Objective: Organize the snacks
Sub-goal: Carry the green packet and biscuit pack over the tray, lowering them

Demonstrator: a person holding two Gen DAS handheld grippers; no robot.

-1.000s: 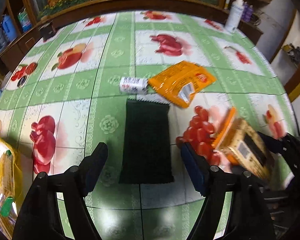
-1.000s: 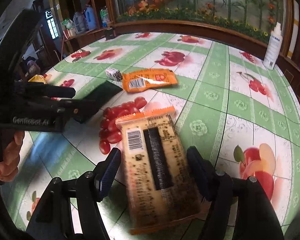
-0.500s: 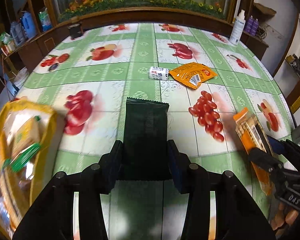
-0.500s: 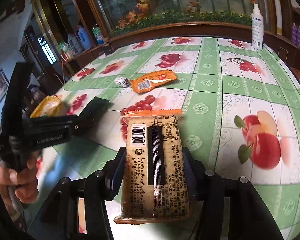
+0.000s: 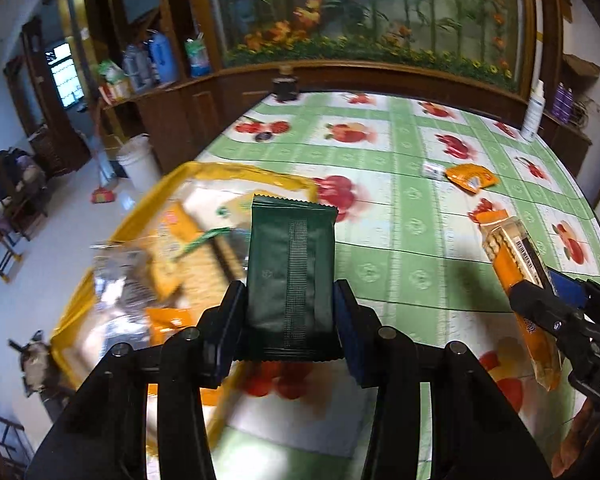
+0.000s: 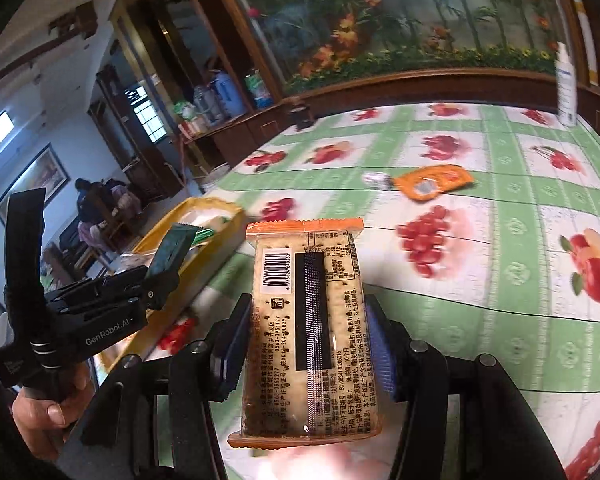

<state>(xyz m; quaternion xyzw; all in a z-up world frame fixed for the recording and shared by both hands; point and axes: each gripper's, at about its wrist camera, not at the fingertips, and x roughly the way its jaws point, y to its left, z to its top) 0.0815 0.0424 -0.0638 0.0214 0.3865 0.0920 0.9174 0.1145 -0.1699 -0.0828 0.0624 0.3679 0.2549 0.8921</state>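
Green-checked oilcloth printed with cherries and apples covers the table [image 5: 412, 276], which stands against a dark wooden ledge below a glass panel painted with flowers and bamboo. At the table's left edge sits a yellow-rimmed clear bag [image 5: 100, 276] already loaded with snack packets, its outline blurred in the left wrist view. Directly above that bag's near side, the left gripper [image 5: 290, 308] is clamped on a dark green snack packet [image 5: 290, 268], pads pressing both long edges, the packet standing up between them with its crimped end away from the camera. From the right wrist camera, a hand [image 6: 44, 408] is seen wrapped around this gripper's handle. The right gripper [image 6: 306, 340] grips an orange-edged cracker pack [image 6: 306, 332], barcode and back seam facing the lens, held clear of the cloth; in the left view it juts up at the right edge. Farther back on the table lie an orange pouch [image 6: 432, 180] and, just beside it, a small white packet [image 6: 374, 179]. A white bottle [image 6: 566, 88] stands at the far right rim
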